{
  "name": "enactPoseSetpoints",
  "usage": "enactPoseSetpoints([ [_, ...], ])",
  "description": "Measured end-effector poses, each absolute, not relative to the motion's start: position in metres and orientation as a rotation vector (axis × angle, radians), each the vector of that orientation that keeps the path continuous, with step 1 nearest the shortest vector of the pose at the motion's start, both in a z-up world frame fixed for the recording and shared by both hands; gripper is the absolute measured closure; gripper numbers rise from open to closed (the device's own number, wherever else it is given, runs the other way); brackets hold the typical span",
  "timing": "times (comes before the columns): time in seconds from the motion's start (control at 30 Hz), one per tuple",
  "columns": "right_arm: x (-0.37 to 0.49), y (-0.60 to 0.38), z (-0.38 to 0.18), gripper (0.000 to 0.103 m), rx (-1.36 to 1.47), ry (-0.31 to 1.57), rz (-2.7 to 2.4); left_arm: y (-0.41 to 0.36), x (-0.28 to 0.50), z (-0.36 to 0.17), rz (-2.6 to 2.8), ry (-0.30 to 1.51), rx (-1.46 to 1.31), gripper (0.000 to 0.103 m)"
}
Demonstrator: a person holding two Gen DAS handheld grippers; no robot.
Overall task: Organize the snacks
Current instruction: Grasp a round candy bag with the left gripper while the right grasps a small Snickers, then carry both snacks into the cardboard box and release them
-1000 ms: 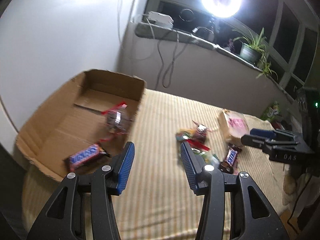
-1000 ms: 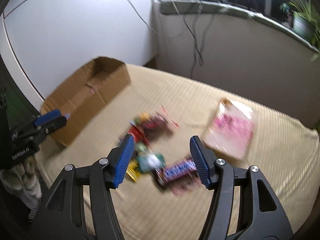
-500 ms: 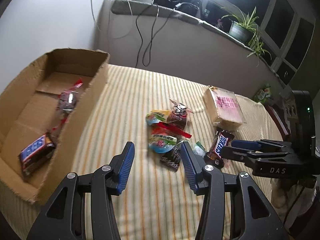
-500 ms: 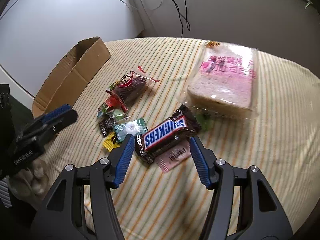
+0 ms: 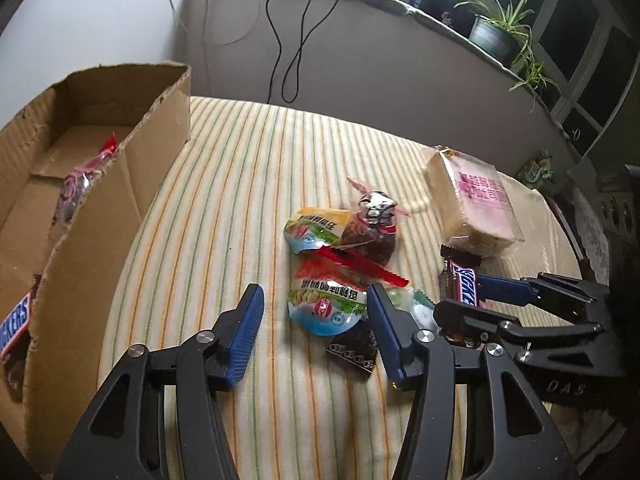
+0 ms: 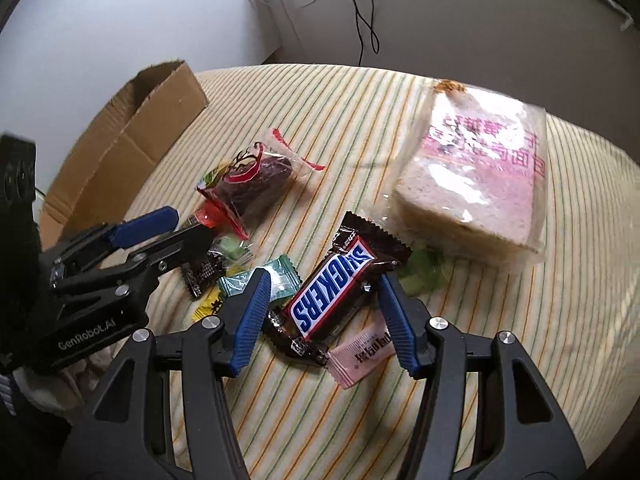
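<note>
Landmark: the Snickers bar (image 6: 334, 288) on the striped counter (image 6: 500, 340).

- Your right hand-held gripper (image 6: 324, 312) was spread wide, one blue pad on each side of the Snickers bar; the pads looked close to the wrapper, but contact could not be told.
- Pink sachet (image 6: 362, 354): just beside the bar's near end, partly under it.
- Bagged sliced bread (image 6: 476, 188): beyond the bar, to its right, near it.
- Green candy wrapper (image 6: 260, 280): just left of the bar, beside your right gripper's left pad.
- Yellow candy (image 6: 206, 306) and dark sachet (image 6: 202, 270): further left of the bar.
- Clear bag of dark snack with red print (image 6: 252, 182): beyond the bar, to its left.
- Your left hand-held gripper (image 5: 316, 322) was likewise spread, pinching nothing, hovering left of the bar over a jelly cup (image 5: 326, 300); a second jelly cup (image 5: 314, 228) lay further on.
- Cardboard box (image 5: 92, 216): well left of the bar, holding another Snickers (image 5: 14, 324) and a clear snack bag (image 5: 78, 184).
- Potted plant (image 5: 496, 32): on the sill, well beyond the bar.
</note>
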State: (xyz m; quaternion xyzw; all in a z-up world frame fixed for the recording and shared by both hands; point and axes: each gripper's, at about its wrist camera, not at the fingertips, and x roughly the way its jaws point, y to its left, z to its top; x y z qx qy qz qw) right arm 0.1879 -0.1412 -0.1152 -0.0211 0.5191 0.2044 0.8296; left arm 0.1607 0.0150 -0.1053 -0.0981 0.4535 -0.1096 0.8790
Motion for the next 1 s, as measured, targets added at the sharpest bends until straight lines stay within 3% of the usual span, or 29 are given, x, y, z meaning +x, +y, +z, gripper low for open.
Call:
enactPoseSetpoints([
  [0.07, 0.189, -0.14, -0.116, 0.058, -0.066, 1.099, 0.427, 0.016, 0.16, -0.106, -0.229, 0.945, -0.205, 0.051],
  [0.13, 0.19, -0.14, -0.116, 0.059, -0.063, 1.1, 0.43, 0.014, 0.159, -0.106, -0.227, 0.941, -0.192, 0.056],
  [0.17, 0.19, -0.141, -0.116, 0.061, -0.063, 1.1, 0.428, 0.013, 0.159, -0.107, -0.227, 0.941, -0.187, 0.063],
  [0.23, 0.19, -0.142, -0.116, 0.067, -0.061, 1.101, 0.429, 0.01, 0.159, -0.106, -0.226, 0.939, -0.182, 0.066],
  [0.53, 0.184, -0.152, -0.113, 0.073, -0.012, 1.1, 0.447, 0.015, 0.154, -0.101, -0.225, 0.909, -0.199, 0.068],
  [1.0, 0.171, -0.168, -0.091, 0.073, 0.05, 1.042, 0.468, 0.032, 0.132, -0.081, -0.206, 0.844, -0.216, 0.068],
])
